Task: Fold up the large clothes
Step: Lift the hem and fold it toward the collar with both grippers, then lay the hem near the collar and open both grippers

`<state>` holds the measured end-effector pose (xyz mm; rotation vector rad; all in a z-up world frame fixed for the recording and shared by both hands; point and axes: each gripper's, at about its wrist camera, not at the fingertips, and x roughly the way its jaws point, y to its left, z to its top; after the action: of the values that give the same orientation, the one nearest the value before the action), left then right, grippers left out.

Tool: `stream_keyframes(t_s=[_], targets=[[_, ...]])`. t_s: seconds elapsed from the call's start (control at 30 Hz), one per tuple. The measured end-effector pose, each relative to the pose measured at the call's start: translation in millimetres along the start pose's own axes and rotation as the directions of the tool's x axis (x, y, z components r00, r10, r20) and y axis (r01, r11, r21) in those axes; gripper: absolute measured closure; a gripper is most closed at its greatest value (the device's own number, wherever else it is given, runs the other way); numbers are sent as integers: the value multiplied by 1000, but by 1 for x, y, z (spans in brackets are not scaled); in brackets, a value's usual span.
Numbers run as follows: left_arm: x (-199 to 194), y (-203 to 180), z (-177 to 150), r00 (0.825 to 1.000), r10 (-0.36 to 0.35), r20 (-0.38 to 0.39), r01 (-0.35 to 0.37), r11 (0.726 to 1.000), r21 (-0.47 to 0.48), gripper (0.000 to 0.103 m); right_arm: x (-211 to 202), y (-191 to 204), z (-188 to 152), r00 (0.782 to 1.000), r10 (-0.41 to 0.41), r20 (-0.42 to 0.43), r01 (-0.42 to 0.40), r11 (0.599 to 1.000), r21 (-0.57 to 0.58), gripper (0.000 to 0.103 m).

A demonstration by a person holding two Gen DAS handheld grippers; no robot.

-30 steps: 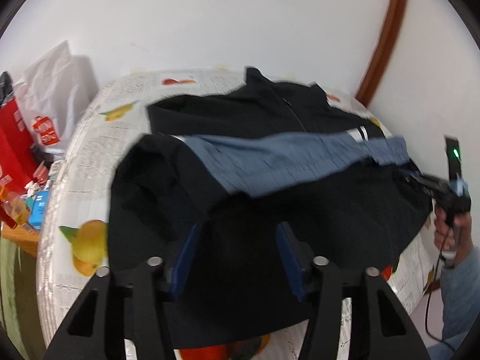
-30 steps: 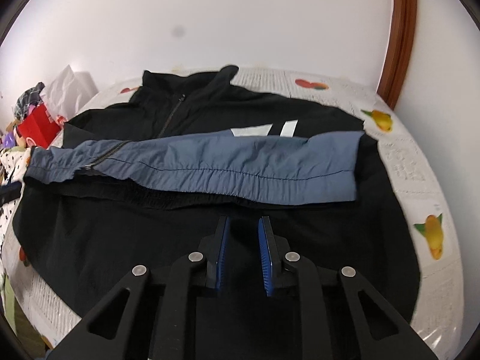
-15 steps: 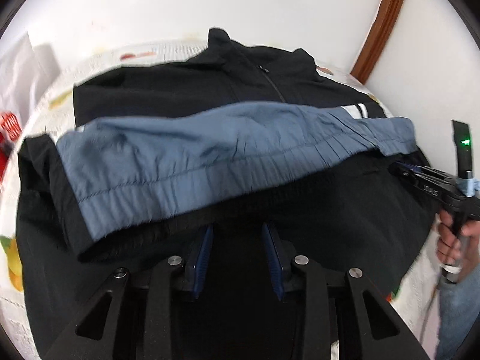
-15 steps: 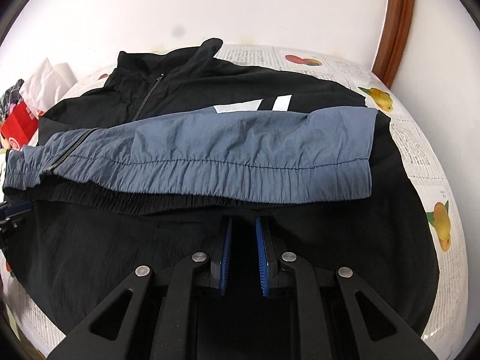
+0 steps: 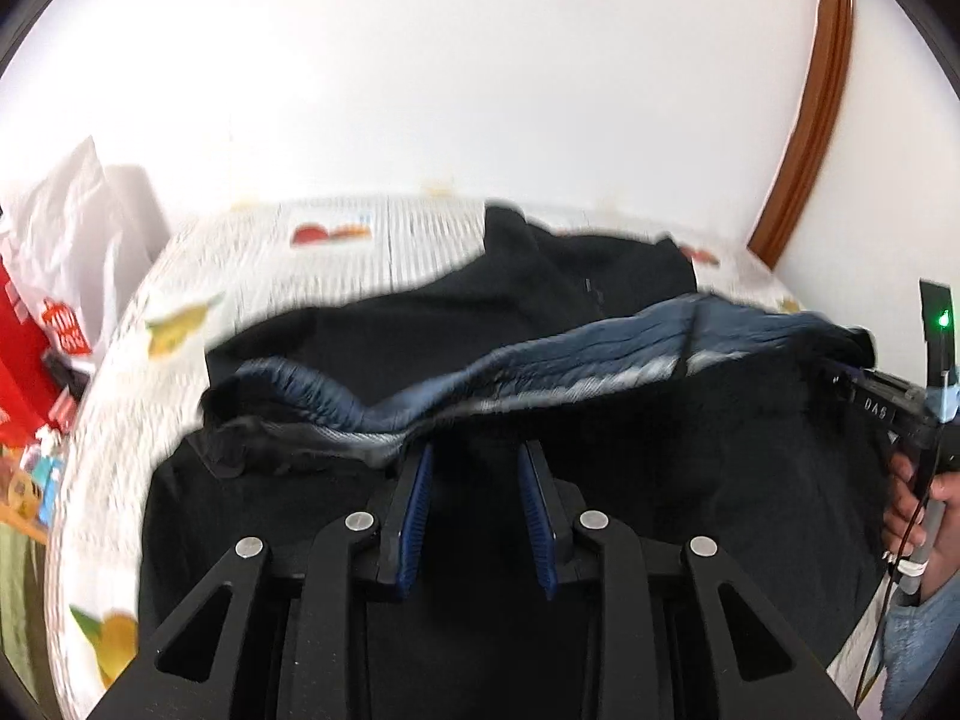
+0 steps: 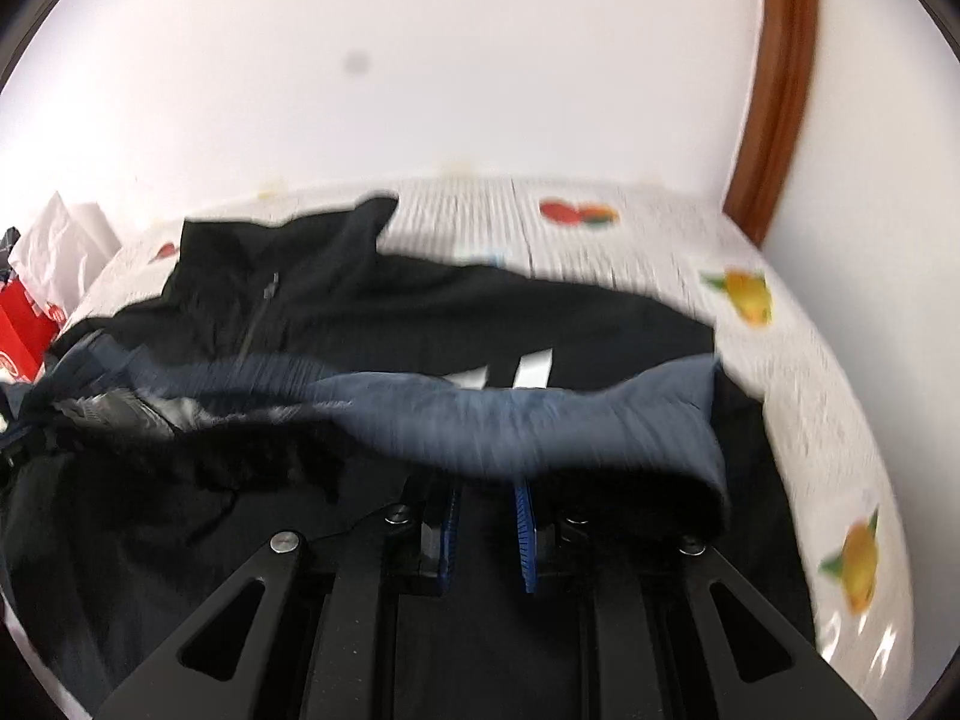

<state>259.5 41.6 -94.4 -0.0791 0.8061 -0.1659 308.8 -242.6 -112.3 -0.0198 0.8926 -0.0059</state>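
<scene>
A large black jacket (image 5: 456, 336) with a blue-grey band (image 5: 540, 354) and white stripes (image 6: 528, 369) lies on the table. In the left wrist view my left gripper (image 5: 477, 456) sits at the folded lower edge, its fingers apart with cloth draped over the tips. In the right wrist view my right gripper (image 6: 486, 492) has its tips tucked under the lifted blue-grey band (image 6: 510, 414), fingers a little apart. The right gripper also shows at the jacket's right edge in the left wrist view (image 5: 882, 402). Both views are blurred.
The table wears a white cloth with fruit prints (image 6: 744, 294). White and red bags (image 5: 54, 276) stand at the table's left end. A white wall and a brown wooden frame (image 5: 816, 120) lie behind. A hand holds the right gripper's handle (image 5: 924, 504).
Both grippers have pulled back and lifted, and the jacket's lower edge with the blue-grey band has risen off the table. The left fingers have spread a little wider.
</scene>
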Motion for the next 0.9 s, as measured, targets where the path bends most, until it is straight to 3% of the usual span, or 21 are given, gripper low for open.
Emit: stream_keyframes(t_s=[0.13, 0.37, 0.47, 0.67, 0.9], targets=[[9, 5, 17, 998, 49, 33, -50, 999, 9, 69, 15, -5, 21, 999, -18, 30, 18, 1000, -17, 80], [52, 36, 14, 992, 108, -68, -111, 992, -55, 69, 63, -29, 24, 998, -45, -48, 45, 999, -10, 79], [71, 42, 11, 990, 80, -114, -91, 991, -95, 69, 71, -39, 21, 998, -21, -65, 22, 1000, 14, 79], [91, 28, 17, 991, 72, -117, -83, 992, -96, 67, 83, -54, 26, 997, -9, -74, 10, 1000, 4, 80], [101, 5, 23, 987, 110, -118, -117, 991, -59, 64, 96, -71, 35, 998, -8, -66, 7, 1000, -13, 79]])
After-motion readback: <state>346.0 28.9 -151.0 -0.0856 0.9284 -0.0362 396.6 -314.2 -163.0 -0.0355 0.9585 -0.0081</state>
